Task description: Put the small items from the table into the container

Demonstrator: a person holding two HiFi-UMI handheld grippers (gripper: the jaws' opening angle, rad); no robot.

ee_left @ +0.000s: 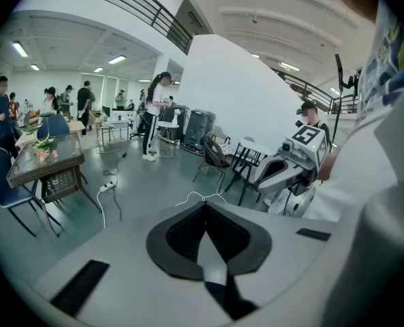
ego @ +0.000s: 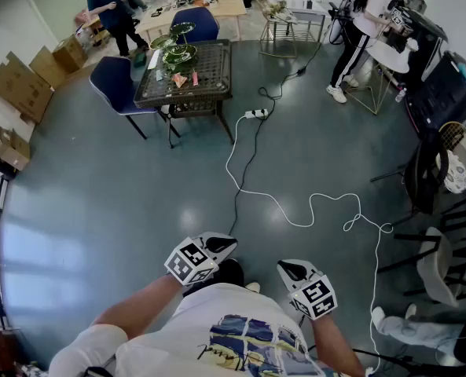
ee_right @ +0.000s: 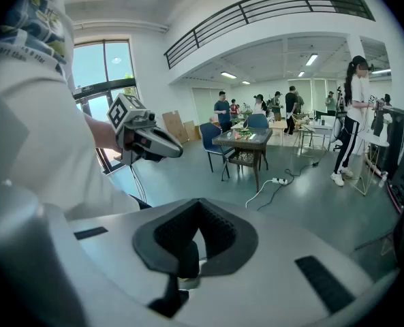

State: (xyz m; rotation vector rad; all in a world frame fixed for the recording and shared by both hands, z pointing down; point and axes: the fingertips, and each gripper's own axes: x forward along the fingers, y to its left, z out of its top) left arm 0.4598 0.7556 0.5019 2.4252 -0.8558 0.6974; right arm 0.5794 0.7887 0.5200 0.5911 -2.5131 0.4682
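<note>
The dark wicker table point(ego: 209, 73) stands far off at the top of the head view, with green dishes point(ego: 179, 52) and small items point(ego: 177, 78) on its glass top. Both grippers are held close to my body, far from the table. My left gripper point(ego: 219, 246) is shut with nothing in it; its pads point(ee_left: 188, 234) meet in the left gripper view. My right gripper point(ego: 289, 271) also looks shut and empty, its pads point(ee_right: 215, 230) together. The table point(ee_right: 246, 138) shows in the distance in the right gripper view and at the left, as the table point(ee_left: 45, 162), in the left gripper view.
A white power cable point(ego: 295, 210) and a power strip point(ego: 256, 114) lie on the grey floor between me and the table. Blue chairs point(ego: 119, 85) flank the table. Cardboard boxes point(ego: 20, 85) sit at the left. Several people stand at the back, and dark chairs point(ego: 437, 171) line the right.
</note>
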